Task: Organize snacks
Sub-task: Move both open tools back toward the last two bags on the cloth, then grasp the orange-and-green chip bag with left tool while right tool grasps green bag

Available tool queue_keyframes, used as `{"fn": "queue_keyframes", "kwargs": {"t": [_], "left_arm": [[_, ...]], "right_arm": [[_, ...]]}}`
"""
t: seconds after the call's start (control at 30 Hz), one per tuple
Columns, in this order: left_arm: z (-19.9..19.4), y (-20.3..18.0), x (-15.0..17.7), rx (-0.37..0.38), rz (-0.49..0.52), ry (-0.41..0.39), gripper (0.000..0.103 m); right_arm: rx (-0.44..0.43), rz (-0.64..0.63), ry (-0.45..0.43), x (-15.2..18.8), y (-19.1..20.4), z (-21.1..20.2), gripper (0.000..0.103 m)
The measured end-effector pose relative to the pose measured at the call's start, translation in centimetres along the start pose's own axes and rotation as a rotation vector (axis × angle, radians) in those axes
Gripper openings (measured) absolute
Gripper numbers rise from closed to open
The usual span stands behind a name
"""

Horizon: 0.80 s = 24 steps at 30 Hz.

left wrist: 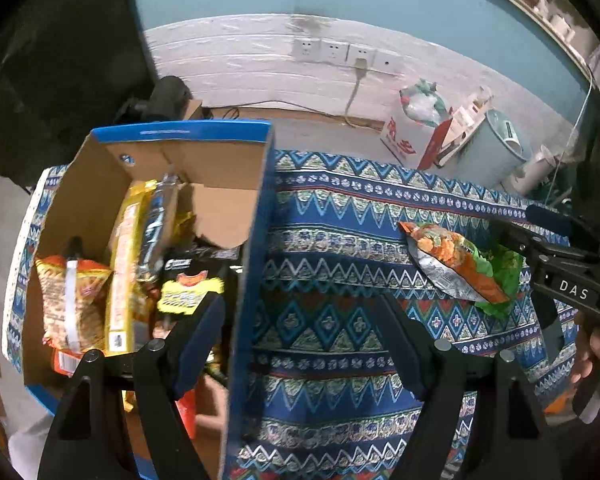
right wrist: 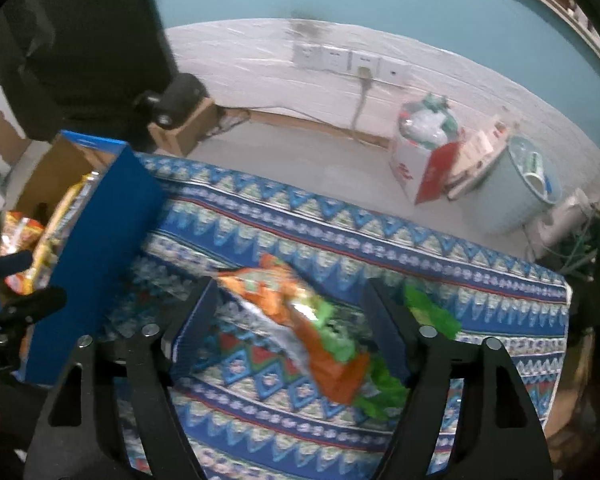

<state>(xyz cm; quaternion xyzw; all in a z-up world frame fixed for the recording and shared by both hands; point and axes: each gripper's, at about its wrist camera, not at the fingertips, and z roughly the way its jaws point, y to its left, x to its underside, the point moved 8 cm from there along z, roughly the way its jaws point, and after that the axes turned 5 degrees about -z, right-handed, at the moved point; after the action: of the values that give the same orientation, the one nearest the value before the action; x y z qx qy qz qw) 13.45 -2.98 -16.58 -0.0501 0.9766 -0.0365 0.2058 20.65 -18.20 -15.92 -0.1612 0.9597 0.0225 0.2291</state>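
On the patterned blue cloth (left wrist: 340,208) that covers the surface, the biggest thing in front of me is the open cardboard box (left wrist: 256,240) with blue outer walls, standing at the left end. Inside it, packets stand on edge side by side: a tall yellow packet (left wrist: 122,264) in the middle, an orange noodle packet (left wrist: 72,300) to its left, and a small yellow-and-black packet (left wrist: 190,294) lower down toward the box's right wall.

To the right of the box, well apart from it, an orange-and-green snack bag (right wrist: 320,332) lies flat on the cloth, its silver edge turned toward the box. It is blurred in my right wrist view.

My right claw (right wrist: 290,324) hangs over that bag with its jaws spread wide, one finger on each side; neither pad presses on the bag. My left claw (left wrist: 304,336) is also spread wide and empty, straddling the box's right wall, one finger over the packets and the other over bare cloth.

My hand (left wrist: 598,364) shows at the right edge of the left wrist view, holding the right claw's handle.
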Motion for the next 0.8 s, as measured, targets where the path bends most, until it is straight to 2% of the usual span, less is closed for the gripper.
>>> {"fn": "queue_keyframes", "kwargs": {"t": [0.37,0.53,0.67,0.8], "left_arm": [[3.5,-3.9,0.7,-0.024,0.087,0.078,0.079],[4.8,-5.0,1.3,-0.02,0.109,0.119,0.079],[5.0,-5.6,1.4,-0.017,0.117,0.126,0.079],[5.0,-5.6,1.2,-0.021,0.101,0.122,0.079]], "right_arm": [[0.141,0.005,0.092,2.8,-5.8,3.9,0.077],[0.21,-0.039,0.152,4.6,-7.4,5.6,0.077],[0.211,-0.093,0.183,5.8,-6.5,6.4,0.077],[0.162,-0.121,0.18,6.4,-4.3,6.1,0.077]]}}
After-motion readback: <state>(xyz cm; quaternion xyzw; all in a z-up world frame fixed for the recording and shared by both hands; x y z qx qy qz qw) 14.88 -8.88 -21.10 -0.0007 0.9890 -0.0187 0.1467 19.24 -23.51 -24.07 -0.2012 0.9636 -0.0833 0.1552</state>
